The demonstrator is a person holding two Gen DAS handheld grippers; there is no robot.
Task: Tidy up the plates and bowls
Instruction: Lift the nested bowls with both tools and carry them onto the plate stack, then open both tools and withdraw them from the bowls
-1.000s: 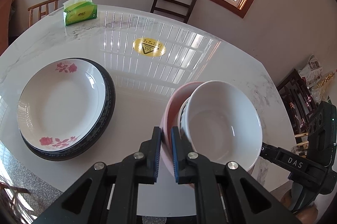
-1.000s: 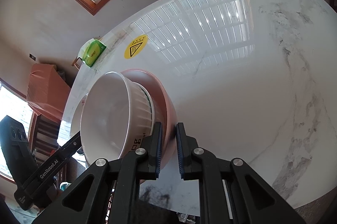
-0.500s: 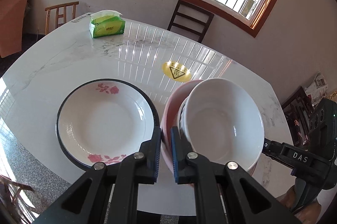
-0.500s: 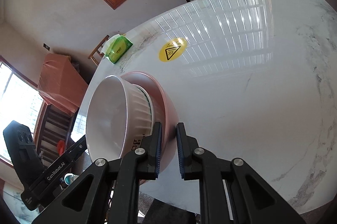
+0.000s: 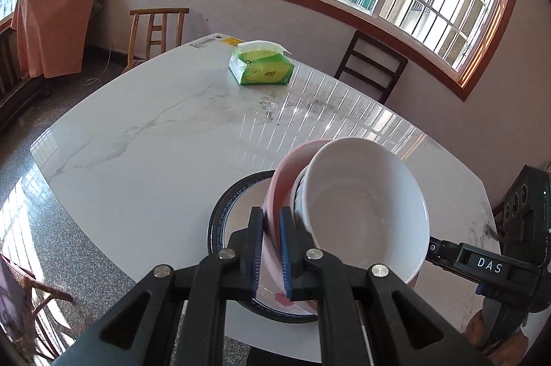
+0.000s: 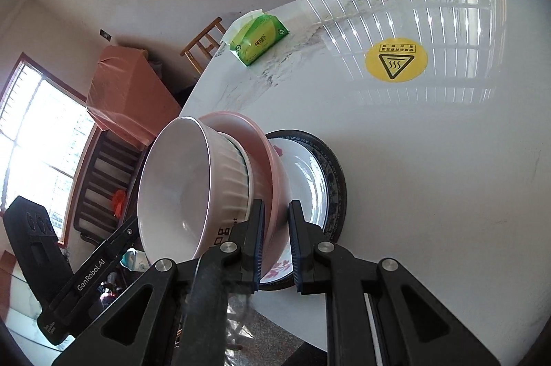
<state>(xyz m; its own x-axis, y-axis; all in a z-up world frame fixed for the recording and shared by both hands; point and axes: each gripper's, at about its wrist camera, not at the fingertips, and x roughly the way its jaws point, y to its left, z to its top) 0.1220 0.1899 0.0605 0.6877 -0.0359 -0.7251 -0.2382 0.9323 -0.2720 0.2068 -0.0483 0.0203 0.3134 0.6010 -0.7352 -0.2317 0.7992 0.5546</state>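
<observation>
Pink bowl with one white bowl nested – both grippers' fingers clamped on its rim, two stacked plates beneath.

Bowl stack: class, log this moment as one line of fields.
left gripper: shut on pink bowl | right gripper: shut on pink bowl | white bowl: nested inside | stack: above floral plate

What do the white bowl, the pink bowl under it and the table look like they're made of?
White bowl: probably glazed ceramic, given its glossy inside and ribbed outer wall. Pink bowl: looks like ceramic or melamine with a smooth satin sheen; can't tell which. Table: polished marble or marble-look slab, grey-veined, mirroring the window.
</observation>
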